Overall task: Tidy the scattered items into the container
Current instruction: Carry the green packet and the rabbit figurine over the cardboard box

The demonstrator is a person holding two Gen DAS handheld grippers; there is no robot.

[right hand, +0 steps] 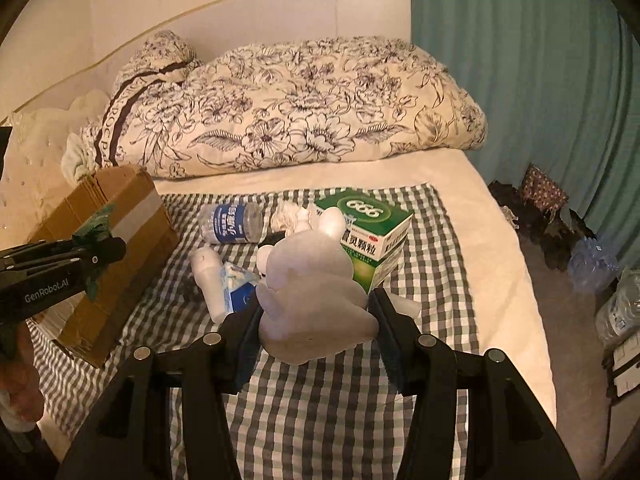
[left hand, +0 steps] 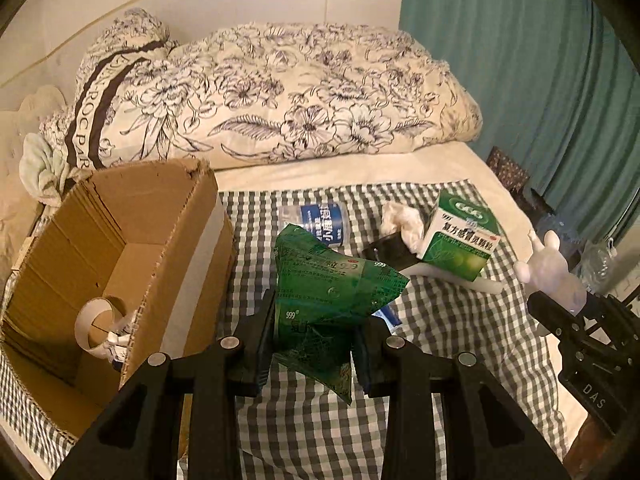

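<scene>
My left gripper (left hand: 314, 340) is shut on a crumpled green sachet bag (left hand: 328, 296), held above the checked cloth just right of the open cardboard box (left hand: 168, 216). A tape roll (left hand: 98, 326) lies inside the box. My right gripper (right hand: 314, 320) is shut on a white rabbit-shaped figure (right hand: 316, 300), held above the cloth; it also shows in the left wrist view (left hand: 548, 268). On the cloth lie a green 999 medicine box (right hand: 372, 236), a plastic bottle with a blue label (right hand: 230, 224), a crumpled tissue (right hand: 290, 216), a white bottle (right hand: 210, 280) and a blue-white packet (right hand: 240, 292).
The checked cloth (right hand: 320, 400) covers a white mattress (right hand: 480, 216). A flowered duvet (right hand: 300, 112) is piled at the back. A teal curtain (right hand: 520, 60) hangs at the right, with bottles and clutter (right hand: 592, 260) on the floor beside the bed.
</scene>
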